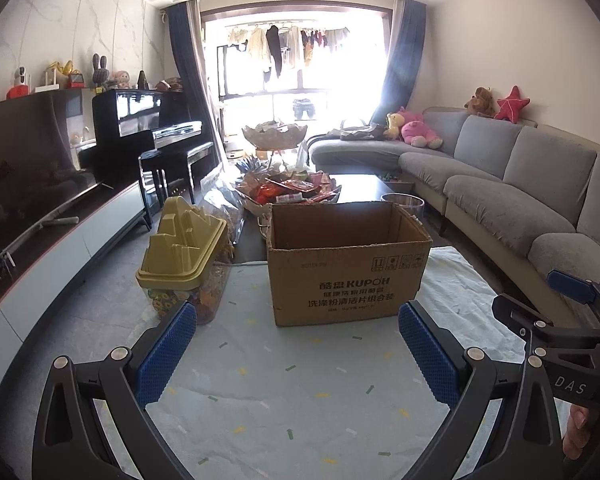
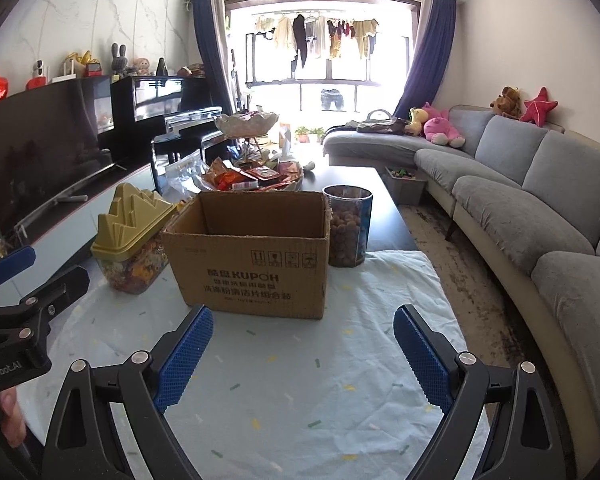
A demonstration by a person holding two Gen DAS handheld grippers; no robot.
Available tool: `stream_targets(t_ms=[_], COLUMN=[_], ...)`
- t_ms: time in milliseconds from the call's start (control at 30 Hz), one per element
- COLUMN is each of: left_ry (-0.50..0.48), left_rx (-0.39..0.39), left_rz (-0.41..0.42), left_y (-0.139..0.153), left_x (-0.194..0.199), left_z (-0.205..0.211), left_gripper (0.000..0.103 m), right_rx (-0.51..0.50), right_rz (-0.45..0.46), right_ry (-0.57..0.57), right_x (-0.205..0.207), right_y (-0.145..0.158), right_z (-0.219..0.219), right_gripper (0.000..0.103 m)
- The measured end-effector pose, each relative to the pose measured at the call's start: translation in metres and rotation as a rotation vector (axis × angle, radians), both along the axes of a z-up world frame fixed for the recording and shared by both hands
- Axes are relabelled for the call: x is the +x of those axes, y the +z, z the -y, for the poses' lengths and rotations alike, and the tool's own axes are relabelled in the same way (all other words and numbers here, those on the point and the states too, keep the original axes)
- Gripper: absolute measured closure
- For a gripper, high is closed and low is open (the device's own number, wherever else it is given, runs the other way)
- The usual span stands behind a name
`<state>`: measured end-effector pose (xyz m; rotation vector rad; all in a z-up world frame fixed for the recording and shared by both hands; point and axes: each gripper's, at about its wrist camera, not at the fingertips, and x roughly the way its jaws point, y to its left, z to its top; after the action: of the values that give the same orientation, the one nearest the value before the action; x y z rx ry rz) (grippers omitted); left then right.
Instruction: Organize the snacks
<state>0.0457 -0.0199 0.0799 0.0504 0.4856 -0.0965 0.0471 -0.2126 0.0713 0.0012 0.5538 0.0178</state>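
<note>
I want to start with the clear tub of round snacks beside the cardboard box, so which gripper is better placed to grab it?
The right gripper. The tub stands past the box's right side, in clear view from it. From the left gripper the box hides most of the tub. Both are open and empty.

Ahead of both open grippers, the cloth-covered tabletop lies bare up to the cardboard box, which blocks the middle. Its open top gives room from above. The gold-lidded jar stands just beside the box's left side, the clear canister touching or nearly at its right rear corner. Behind, a heaped snack tray fills the tabletop.
</note>
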Motion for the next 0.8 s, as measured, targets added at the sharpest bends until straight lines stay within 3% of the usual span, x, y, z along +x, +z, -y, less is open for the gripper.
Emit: stream_targets(t_ms=[800], left_ry=[-0.004], left_rx=[-0.034], left_rz=[-0.028], left_y=[-0.012], left_x=[-0.008], left_z=[-0.006], left_gripper=[0.0], right_rx=[-0.008], right_rz=[-0.012], right_ry=[-0.012], right_x=[-0.02], right_y=[-0.014], right_z=[-0.006], right_gripper=[0.01])
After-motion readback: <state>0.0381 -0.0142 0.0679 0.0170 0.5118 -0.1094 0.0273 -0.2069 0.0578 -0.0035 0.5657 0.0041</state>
